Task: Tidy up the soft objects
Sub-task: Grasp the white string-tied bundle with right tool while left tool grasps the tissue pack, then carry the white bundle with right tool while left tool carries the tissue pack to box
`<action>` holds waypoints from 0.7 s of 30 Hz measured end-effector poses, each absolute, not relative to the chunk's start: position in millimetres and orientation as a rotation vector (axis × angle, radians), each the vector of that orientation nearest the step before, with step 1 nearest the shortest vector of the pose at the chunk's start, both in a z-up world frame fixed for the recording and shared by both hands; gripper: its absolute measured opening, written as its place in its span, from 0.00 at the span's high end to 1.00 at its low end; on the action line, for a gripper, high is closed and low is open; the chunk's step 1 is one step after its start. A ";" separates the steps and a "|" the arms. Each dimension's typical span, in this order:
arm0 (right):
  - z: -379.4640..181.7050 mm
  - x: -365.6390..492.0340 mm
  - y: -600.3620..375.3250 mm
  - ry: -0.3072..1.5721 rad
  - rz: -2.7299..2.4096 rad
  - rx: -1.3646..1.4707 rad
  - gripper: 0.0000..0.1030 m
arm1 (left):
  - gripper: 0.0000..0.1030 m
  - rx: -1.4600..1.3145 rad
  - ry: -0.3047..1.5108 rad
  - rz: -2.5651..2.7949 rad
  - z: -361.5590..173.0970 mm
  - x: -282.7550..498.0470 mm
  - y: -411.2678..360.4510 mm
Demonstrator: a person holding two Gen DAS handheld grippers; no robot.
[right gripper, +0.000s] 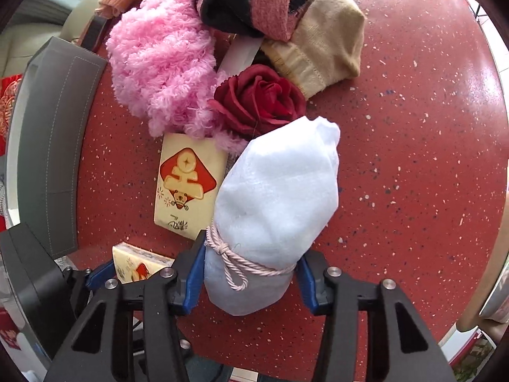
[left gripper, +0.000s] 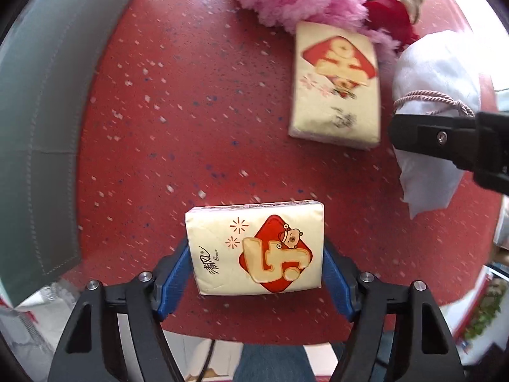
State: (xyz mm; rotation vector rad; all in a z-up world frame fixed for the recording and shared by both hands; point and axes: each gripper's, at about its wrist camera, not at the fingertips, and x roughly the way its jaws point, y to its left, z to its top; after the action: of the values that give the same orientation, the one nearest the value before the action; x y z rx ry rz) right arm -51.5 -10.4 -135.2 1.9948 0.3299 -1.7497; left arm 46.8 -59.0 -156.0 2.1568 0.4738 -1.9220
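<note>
My left gripper (left gripper: pixel 257 254) is shut on a cream tissue pack (left gripper: pixel 256 248) with a red diamond print, held over the red table. A second tissue pack (left gripper: pixel 335 82) lies ahead to the right; it also shows in the right wrist view (right gripper: pixel 187 184). My right gripper (right gripper: pixel 251 270) is shut on the tied neck of a white cloth pouch (right gripper: pixel 276 197) bound with a pink cord (right gripper: pixel 235 270). The pouch (left gripper: pixel 435 73) and the right gripper's finger (left gripper: pixel 445 137) show at the right of the left wrist view.
A pile lies behind on the red speckled table (right gripper: pixel 413 159): pink fluffy item (right gripper: pixel 162 63), red fabric rose (right gripper: pixel 257 98), beige sock (right gripper: pixel 324 47), pink-and-black knit (right gripper: pixel 251 0). A grey stitched box (right gripper: pixel 60 146) stands at the left, also in the left wrist view (left gripper: pixel 38 127).
</note>
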 end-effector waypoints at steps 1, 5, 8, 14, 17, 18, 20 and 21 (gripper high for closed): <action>-132.9 -50.7 -8.2 0.312 -1.745 2.001 0.48 | 0.27 2.159 0.488 -1.925 -154.8 49.6 -60.0; -126.3 -49.2 6.1 0.262 -1.742 2.019 0.48 | 0.27 2.173 0.475 -1.935 -149.0 59.1 -62.2; -123.0 -50.7 18.6 0.235 -1.735 2.042 0.48 | 0.27 2.182 0.420 -1.973 -138.5 62.8 -62.0; -119.8 -38.0 47.6 0.202 -1.747 2.092 0.48 | 0.27 2.176 0.291 -2.091 -108.1 62.4 -54.2; -114.5 -32.1 61.2 0.194 -1.757 2.108 0.48 | 0.27 2.168 0.282 -2.136 -94.2 58.0 -60.8; -113.2 -30.2 62.9 0.193 -1.761 2.110 0.48 | 0.27 2.164 0.276 -2.148 -93.7 50.9 -60.3; -117.7 -38.4 73.8 0.193 -1.772 2.111 0.48 | 0.27 2.156 0.254 -2.178 -85.9 48.1 -58.9; -116.0 -38.0 75.7 0.189 -1.774 2.115 0.48 | 0.27 2.151 0.242 -2.194 -81.6 46.8 -58.8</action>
State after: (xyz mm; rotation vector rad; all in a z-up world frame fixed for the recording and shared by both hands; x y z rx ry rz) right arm -38.0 75.7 -116.0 2.1152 0.1892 -1.7737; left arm 46.8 -58.8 -81.6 2.1510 0.2420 -2.1940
